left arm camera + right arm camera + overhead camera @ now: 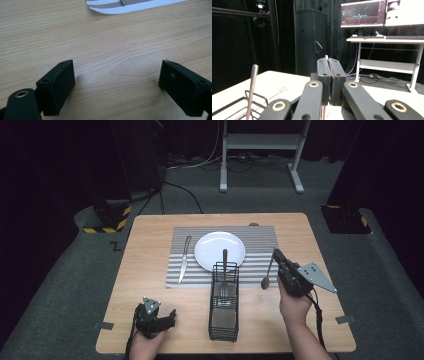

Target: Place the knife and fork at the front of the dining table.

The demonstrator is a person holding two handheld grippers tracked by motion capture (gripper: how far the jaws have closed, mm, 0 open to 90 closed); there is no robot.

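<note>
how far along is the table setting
Done: the knife lies on the mat left of the plate. In hand: the right gripper is shut on the spoon, which hangs beside the mat's right edge, not yet laid down. Left: the fork stands in the wire caddy. The left gripper rests open on the table.

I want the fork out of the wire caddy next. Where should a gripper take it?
Grip the fork's handle where it sticks above the wire caddy's rim, coming from above. Its tines sit down inside the mesh, so only the upright handle is free.
</note>
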